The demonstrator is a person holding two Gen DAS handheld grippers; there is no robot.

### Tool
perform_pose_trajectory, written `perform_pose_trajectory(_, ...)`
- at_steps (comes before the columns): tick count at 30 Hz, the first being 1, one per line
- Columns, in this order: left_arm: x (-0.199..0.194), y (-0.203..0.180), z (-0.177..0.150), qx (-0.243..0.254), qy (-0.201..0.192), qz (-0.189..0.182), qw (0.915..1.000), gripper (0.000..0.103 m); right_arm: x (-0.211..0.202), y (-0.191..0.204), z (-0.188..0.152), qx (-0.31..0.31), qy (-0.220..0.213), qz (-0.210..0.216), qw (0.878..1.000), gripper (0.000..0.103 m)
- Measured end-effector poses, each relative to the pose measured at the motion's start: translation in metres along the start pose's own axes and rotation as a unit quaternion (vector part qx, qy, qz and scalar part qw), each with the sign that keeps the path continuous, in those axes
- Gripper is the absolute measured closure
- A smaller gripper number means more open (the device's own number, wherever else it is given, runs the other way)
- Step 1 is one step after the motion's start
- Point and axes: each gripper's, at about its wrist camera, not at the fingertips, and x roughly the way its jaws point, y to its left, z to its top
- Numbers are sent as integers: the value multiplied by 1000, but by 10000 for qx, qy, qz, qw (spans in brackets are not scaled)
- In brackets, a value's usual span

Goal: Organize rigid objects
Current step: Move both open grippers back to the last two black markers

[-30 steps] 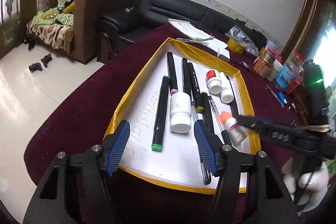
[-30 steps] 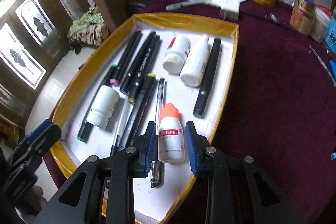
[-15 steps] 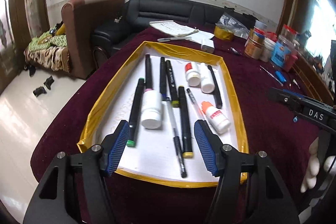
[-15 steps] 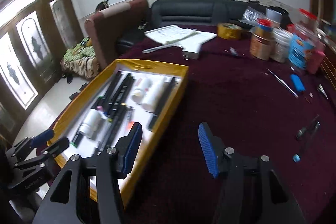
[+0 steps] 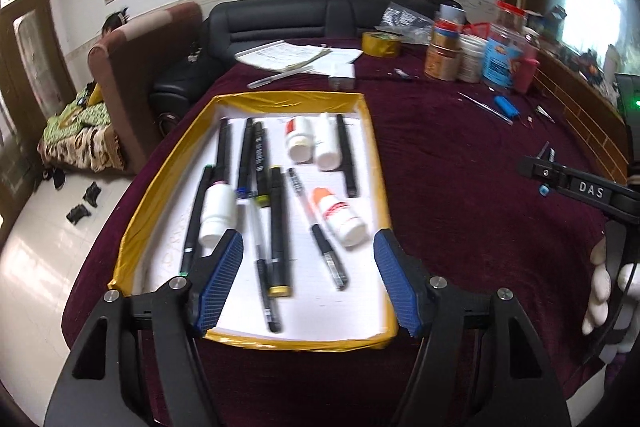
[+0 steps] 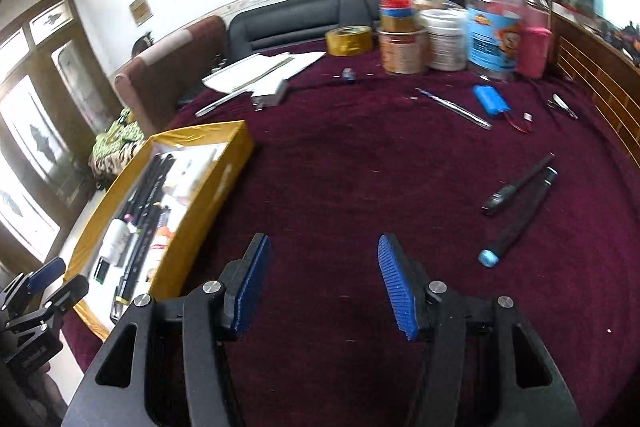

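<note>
A yellow-rimmed tray (image 5: 168, 183) with a white floor holds several black markers (image 5: 222, 151), a pen (image 5: 316, 223), an orange-capped white bottle (image 5: 338, 217) and other white bottles (image 5: 216, 215). My left gripper (image 5: 308, 239) hovers over the tray's near end, open and still opening, with nothing between its pads. My right gripper (image 6: 324, 243) hangs open over bare maroon cloth to the right of the tray (image 6: 208, 195), holding nothing. Two black markers (image 6: 516, 187) lie on the cloth to its right, one with a light blue tip (image 6: 488, 257).
Jars and tubs (image 6: 444, 35) and a yellow tape roll (image 6: 348, 41) stand at the table's far side beside papers (image 6: 260, 67). A blue battery pack (image 6: 490, 99) and a metal tool (image 6: 452, 107) lie on the cloth. A white-gloved hand (image 5: 600, 291) shows at right.
My right gripper let go of the orange-capped bottle in the tray, opened, and swung right onto the bare cloth. My left gripper drew back and rolled, so the tray now looks straighter.
</note>
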Motion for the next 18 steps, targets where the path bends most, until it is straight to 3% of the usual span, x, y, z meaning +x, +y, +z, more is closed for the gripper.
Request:
perform_pose_trajectory(7, -5, -44, 12, 463, 2, -245, 9986, 35, -9, -62, -4, 522, -51, -149, 9985, 52)
perform_pose_trajectory(10, -8, -68, 19, 628, 21, -626, 9961, 26, -16, -99, -5, 837, -97, -378, 9957, 52)
perform_pose_trajectory(14, 3, -102, 21, 728, 298, -1353, 9877, 26, -29, -152, -5, 1323, -161, -715, 9885, 52)
perform_pose_trajectory(18, 33, -139, 16, 959, 609, -1535, 9816, 26, -37, -205, -3, 1860, -108, -982, 9776, 52)
